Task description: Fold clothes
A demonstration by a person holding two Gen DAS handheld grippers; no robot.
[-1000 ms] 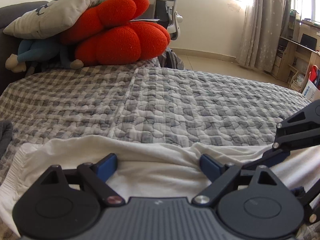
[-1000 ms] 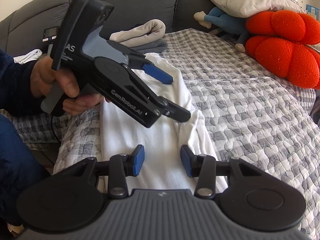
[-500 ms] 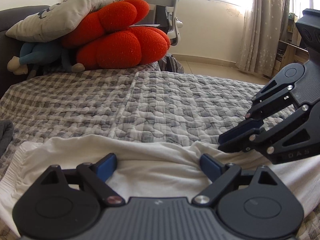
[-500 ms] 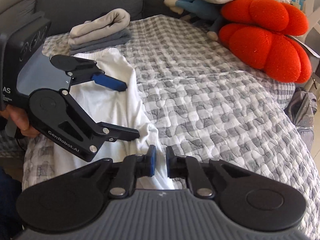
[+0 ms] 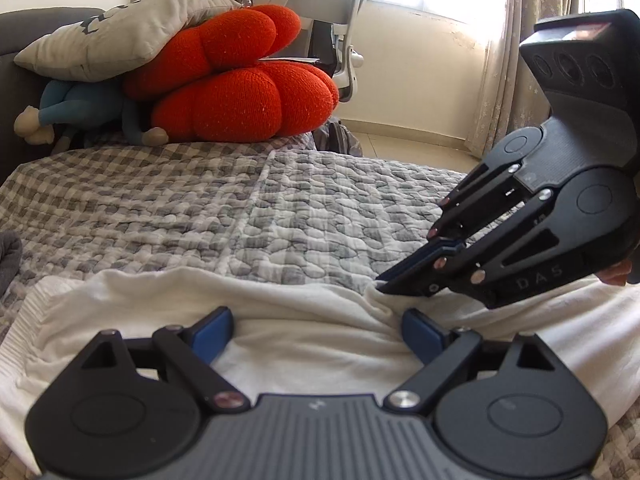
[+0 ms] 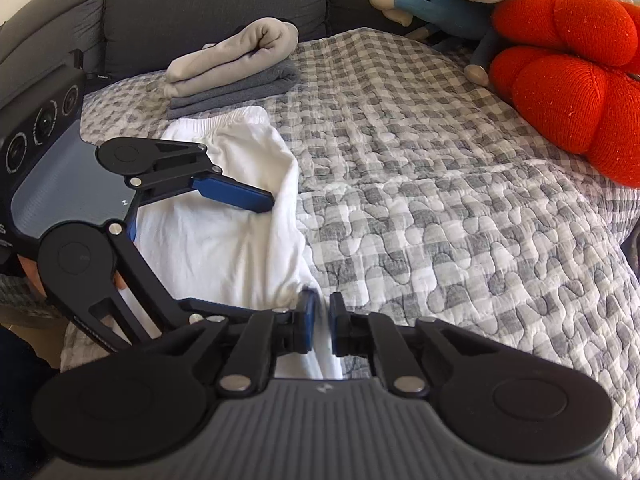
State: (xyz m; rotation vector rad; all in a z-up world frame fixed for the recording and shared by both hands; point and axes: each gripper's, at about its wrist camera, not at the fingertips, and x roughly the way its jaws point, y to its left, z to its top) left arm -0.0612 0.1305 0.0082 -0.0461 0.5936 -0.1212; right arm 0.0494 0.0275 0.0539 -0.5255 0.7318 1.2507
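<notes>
A limp white cotton garment [image 6: 212, 240] lies along the near edge of a grey-checked quilted bed [image 6: 440, 200]. The right claw [image 5: 378, 287] pinches its bunched far edge; the left claw [image 5: 316, 330] gapes wide above it. Light, floppy fabric: best held at hems.

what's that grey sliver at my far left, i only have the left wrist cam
Observer: The edge of a folded pile, a beige piece lying on top of a grey one, in front of the dark sofa back.
Operator: how close is it to what i'm folding
Observer: The gathered end of the white garment lies right beside the pile's grey piece. I cannot tell whether they touch.
</notes>
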